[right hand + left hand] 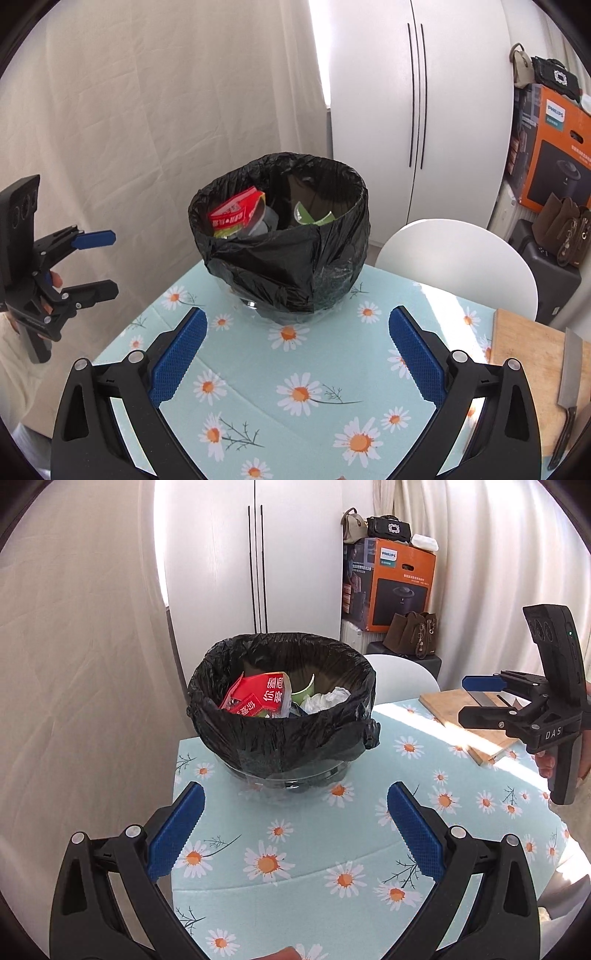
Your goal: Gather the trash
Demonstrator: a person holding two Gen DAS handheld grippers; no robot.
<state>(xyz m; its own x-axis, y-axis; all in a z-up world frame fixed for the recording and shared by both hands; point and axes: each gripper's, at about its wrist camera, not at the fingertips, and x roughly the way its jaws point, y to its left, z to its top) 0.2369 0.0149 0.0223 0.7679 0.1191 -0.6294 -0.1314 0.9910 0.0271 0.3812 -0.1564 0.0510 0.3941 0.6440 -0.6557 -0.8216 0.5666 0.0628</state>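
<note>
1. A lined bin stands on the daisy tablecloth, holding a red wrapper and crumpled paper.
2. The left gripper and right gripper hover before it, both spread wide and empty.

A: The bin liner looks like thin black plastic, crinkled and faintly glossy, over a clear, glassy bowl.

B: The red wrapper inside is shiny printed film; the white wad beside it looks like crumpled paper, matt.

A: The cloth on the counter is smooth, matt, printed with daisies. The board is pale bare wood, and the knife blade on it is dull grey metal.

B: Each claw, the left claw and the right claw, has matt black plastic arms, blue pads with a fine knurled texture, and bright metal pins.
</note>
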